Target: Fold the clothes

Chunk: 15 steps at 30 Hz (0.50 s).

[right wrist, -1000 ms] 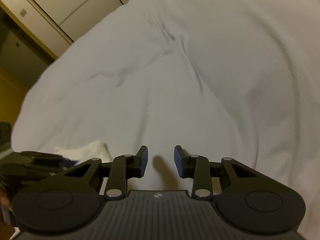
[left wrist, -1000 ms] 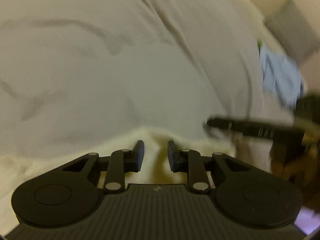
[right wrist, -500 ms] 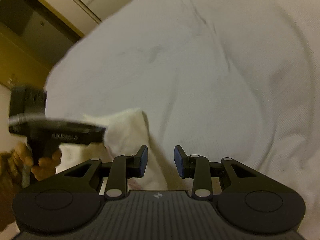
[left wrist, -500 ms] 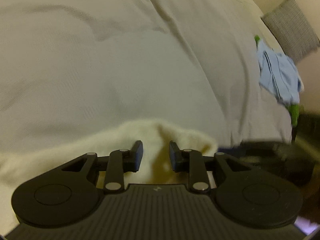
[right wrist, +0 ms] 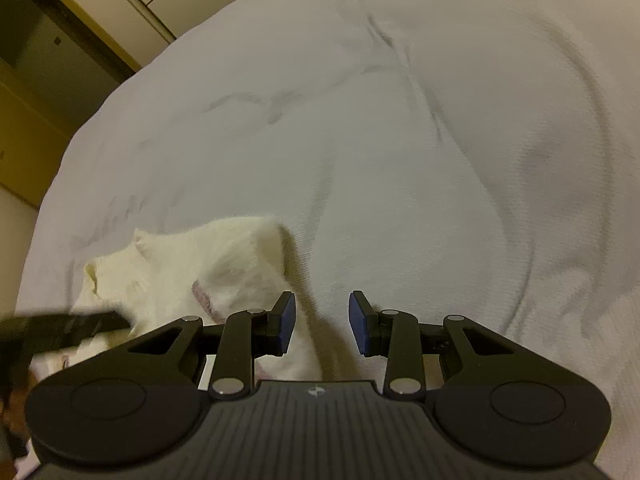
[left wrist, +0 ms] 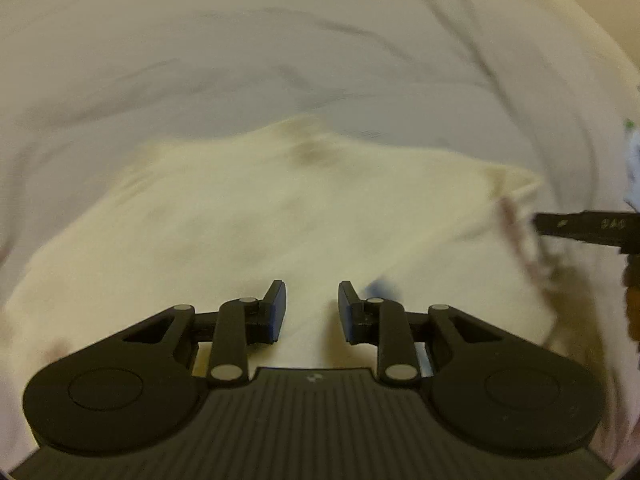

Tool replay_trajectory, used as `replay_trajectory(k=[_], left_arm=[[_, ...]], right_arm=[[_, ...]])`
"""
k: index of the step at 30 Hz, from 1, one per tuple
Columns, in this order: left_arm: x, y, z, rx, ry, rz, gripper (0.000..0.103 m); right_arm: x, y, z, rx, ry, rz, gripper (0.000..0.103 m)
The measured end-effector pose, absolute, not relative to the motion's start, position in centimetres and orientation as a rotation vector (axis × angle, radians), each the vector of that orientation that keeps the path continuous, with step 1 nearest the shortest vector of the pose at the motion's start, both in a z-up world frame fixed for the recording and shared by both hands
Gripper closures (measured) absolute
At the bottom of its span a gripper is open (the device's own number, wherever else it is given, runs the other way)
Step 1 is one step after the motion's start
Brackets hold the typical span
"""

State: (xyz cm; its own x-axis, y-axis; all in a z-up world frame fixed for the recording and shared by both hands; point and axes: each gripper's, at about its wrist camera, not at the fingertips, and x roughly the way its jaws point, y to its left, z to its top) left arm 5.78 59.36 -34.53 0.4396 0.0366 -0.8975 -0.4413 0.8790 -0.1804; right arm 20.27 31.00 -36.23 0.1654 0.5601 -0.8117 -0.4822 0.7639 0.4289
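Note:
A cream-white garment [left wrist: 280,216] lies spread on the white bed cover, blurred by motion in the left wrist view. My left gripper [left wrist: 311,304] is open and empty just above its near part. The same garment [right wrist: 192,272] shows at lower left in the right wrist view, with a pinkish trim line. My right gripper [right wrist: 322,322] is open and empty, just right of the garment's edge over the bed cover. The right gripper's dark body [left wrist: 584,228] shows at the right edge of the left wrist view, at the garment's corner. The left gripper's body [right wrist: 68,326] shows blurred at left in the right wrist view.
The wrinkled white bed cover [right wrist: 400,140] fills both views. A light blue cloth [left wrist: 633,168] sits at the far right edge. Cream cabinet doors [right wrist: 132,4] and a dark gap stand beyond the bed's left side.
Both grippers have pulled back over the bed. Far more of the cream garment now shows in the left wrist view, spread wide. The grey pillow and most of the blue cloth left the view.

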Motion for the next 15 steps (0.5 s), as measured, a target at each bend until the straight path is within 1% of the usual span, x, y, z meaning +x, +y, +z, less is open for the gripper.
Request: replay_trajectory(k=[1, 5, 7, 11, 15], left_arm=[[4.2, 59.8, -34.4, -0.442, 1.084, 0.345, 0.079], [-0.5, 61.1, -33.6, -0.496, 1.078, 0.459, 0.078], [-2.7, 61.7, -32.9, -0.503, 1.066, 0.501, 0.075], [-5.8, 62.2, -31.8, -0.518, 1.037, 0.570, 0.074], [-8.2, 62.2, -31.4, -0.549, 1.037, 0.633, 0.074]], right_arm=[[20.2, 31.3, -36.3, 0.072, 1.191, 0.739, 0.068], [19.3, 31.1, -35.8, 0.029, 1.170, 0.737, 0.068], [19.7, 31.8, -35.5, 0.009, 1.154, 0.740, 0.068], [19.5, 32.1, -34.7, 0.013, 1.096, 0.783, 0.068], [18.9, 34.8, -36.6, -0.105, 1.121, 0.820, 0.068]])
